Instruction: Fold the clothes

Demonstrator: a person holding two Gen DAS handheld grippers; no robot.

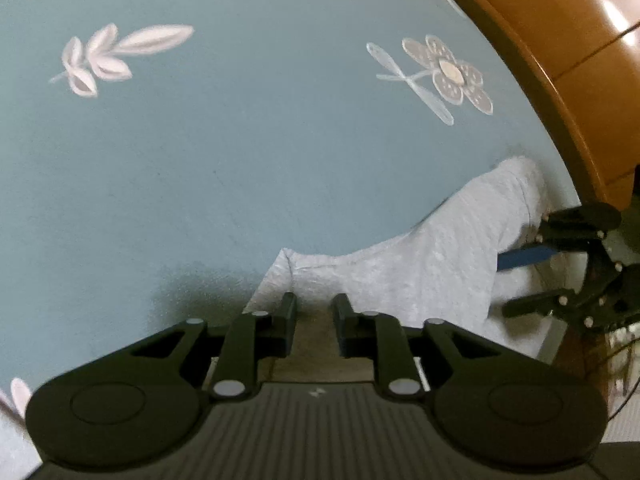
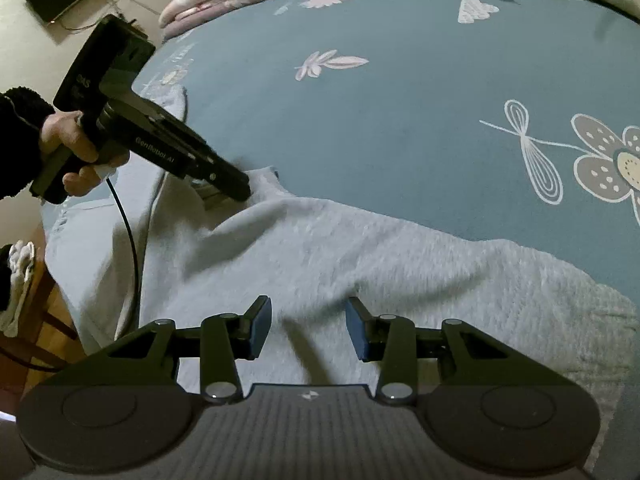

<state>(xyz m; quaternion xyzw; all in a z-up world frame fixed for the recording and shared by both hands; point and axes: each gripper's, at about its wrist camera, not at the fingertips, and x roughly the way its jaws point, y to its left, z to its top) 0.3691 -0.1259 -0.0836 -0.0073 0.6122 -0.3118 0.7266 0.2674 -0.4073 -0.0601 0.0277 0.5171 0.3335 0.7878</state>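
Grey garment [image 2: 360, 264] lies spread on the blue bedsheet [image 2: 400, 120]; left gripper [image 1: 315, 312], narrowly parted, apparently pinches its edge for folding, while right gripper [image 2: 307, 328] hovers half-open, empty.

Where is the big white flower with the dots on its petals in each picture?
Left wrist view: the dotted flower is printed on the blue bedsheet, upper right, near the wooden bed edge.
Right wrist view: the same flower sits at the far right edge, partly cut off.
Shared landmark: the grey garment, lower right in the left wrist view, lies below the flower in both.
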